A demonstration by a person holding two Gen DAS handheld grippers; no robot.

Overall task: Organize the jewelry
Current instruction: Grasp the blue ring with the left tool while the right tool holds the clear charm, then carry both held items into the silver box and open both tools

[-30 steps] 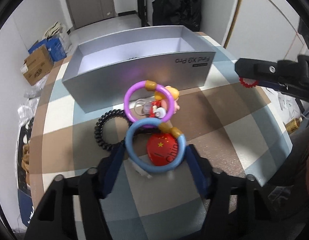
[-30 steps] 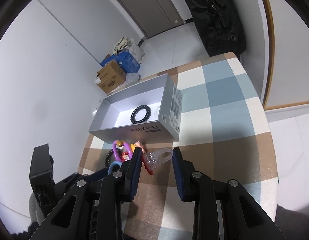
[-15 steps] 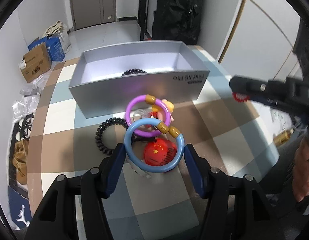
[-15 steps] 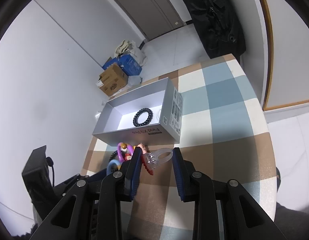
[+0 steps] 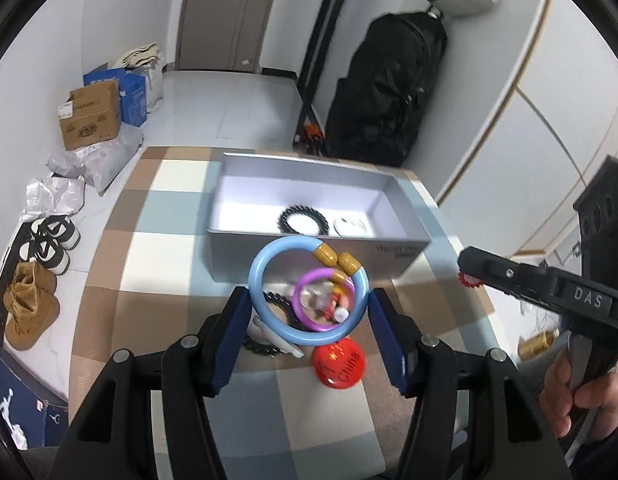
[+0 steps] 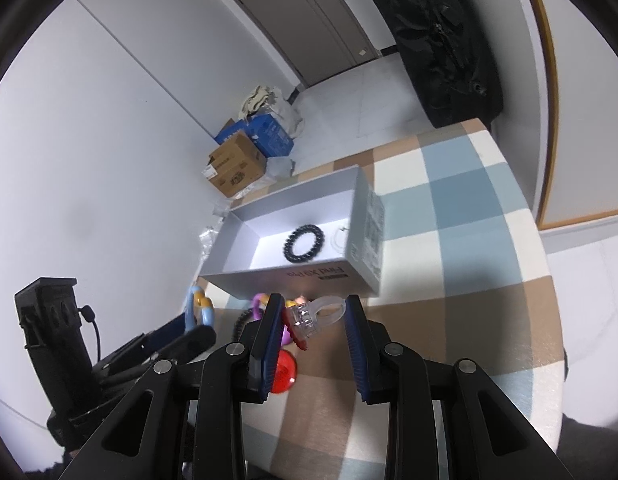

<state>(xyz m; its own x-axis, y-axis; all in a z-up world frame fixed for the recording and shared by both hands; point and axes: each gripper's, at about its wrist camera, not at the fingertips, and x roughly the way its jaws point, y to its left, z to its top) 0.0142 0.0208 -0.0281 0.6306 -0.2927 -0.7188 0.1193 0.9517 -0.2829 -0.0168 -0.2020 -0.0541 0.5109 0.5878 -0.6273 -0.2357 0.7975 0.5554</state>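
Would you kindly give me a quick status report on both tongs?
Left tongs shut on blue bracelet, lifted. Right tongs shut on clear ring. Grey box ahead, open, unobstructed.

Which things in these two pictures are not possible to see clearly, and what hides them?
- Left wrist view: the small figure on the table shows only through the purple ring and the held blue ring; its shape is unclear.
- Left wrist view: the black coil tie beside them is mostly covered by the blue ring.
- Both views: the pale item in the grey box is too small to identify.
- Right wrist view: the red badge is partly behind a finger.
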